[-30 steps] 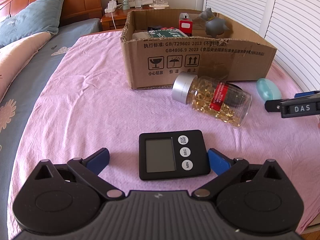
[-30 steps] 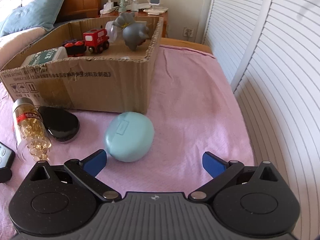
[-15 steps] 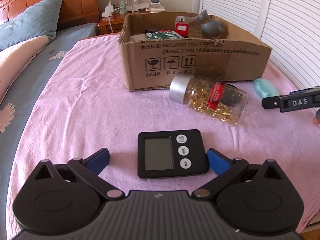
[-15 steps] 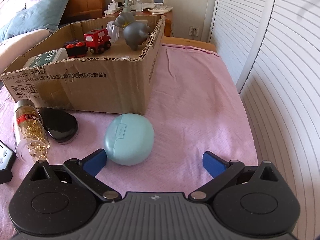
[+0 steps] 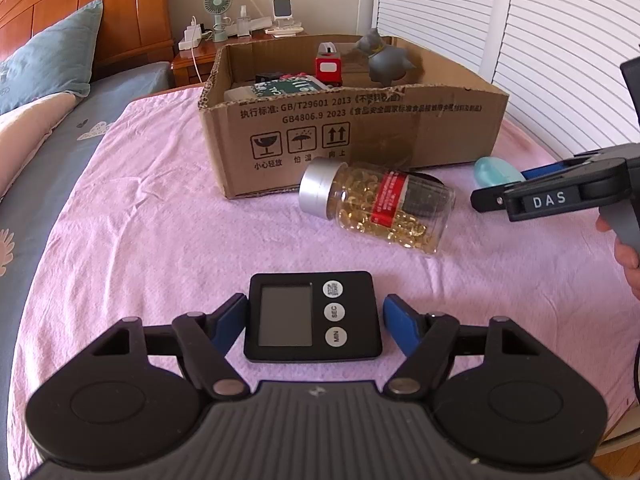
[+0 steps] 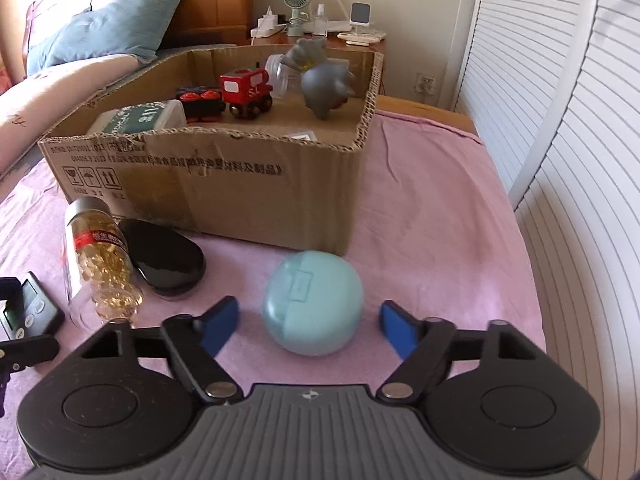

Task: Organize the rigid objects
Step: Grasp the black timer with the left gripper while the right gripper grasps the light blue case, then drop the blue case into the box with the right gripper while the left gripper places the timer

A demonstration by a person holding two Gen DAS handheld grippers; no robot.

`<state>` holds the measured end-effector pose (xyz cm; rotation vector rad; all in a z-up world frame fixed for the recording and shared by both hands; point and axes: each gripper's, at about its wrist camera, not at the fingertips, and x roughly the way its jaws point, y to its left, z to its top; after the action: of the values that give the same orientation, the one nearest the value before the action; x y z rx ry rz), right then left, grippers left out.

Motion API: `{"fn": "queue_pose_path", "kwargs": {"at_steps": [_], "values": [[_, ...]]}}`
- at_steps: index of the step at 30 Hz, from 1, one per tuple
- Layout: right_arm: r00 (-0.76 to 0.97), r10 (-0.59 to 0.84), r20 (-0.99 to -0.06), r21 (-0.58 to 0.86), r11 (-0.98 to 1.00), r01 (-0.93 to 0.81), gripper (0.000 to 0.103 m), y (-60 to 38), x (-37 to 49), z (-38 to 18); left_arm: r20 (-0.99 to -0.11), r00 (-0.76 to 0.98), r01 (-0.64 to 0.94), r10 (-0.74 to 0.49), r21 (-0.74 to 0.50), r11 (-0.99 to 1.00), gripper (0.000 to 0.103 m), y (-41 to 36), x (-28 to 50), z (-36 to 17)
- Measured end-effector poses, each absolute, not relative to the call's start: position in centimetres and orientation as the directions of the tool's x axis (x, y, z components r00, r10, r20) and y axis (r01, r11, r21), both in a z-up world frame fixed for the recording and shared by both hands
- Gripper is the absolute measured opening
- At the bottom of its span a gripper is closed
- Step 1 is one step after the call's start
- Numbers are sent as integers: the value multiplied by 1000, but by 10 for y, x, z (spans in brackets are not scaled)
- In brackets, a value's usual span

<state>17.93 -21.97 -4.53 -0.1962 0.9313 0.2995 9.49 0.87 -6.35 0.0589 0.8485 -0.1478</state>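
Note:
A black digital timer lies flat on the pink cloth between the fingers of my left gripper, which is open; the left pad touches its edge. A round teal case lies between the fingers of my right gripper, which is open and apart from it. A clear bottle of yellow capsules lies on its side by a black oval case. The cardboard box holds a red toy train, a grey figure and a green-labelled tub.
The pink cloth covers the bed. Pillows lie at the far left. A nightstand with a small fan stands behind the box. White louvred doors run along the right side. My right gripper shows in the left wrist view.
Both grippers have moved forward and narrowed. The timer now sits between the left fingers and the teal case between the right fingers.

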Motion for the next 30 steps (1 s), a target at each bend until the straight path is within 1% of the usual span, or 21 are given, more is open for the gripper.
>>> {"fn": "queue_pose_path", "kwargs": {"at_steps": [1,3,7,8,9,16,21,30], "values": [[562,171,-810,-37,940,-339,74,-219,179,-45,-751,652,155,-107,-7,988,74,9,95,-64],[566,174,-806,-36,939,-341,65,-220,180,-44,-750,653,155,-108,-8,988,72,10,95,-64],[565,168,-808,-39,942,-334,63,-219,186,-44,-750,653,151,-106,-8,989,71,11,95,-64],[567,167,-807,-41,941,-336,62,-219,185,-44,-750,653,151,-105,-7,989,71,11,95,-64],[569,167,-806,-44,940,-338,59,-218,185,-44,-750,653,151,-104,-7,989,69,10,95,-63],[566,167,-807,-58,932,-358,58,-215,180,-42,-758,641,172,-117,-7,985,69,12,97,-62],[554,182,-813,-63,917,-394,58,-215,172,-37,-776,611,228,-154,-13,973,69,15,100,-60],[554,244,-796,-49,886,-460,58,-219,158,4,-784,591,300,-188,-3,954,69,21,102,-41]]}}
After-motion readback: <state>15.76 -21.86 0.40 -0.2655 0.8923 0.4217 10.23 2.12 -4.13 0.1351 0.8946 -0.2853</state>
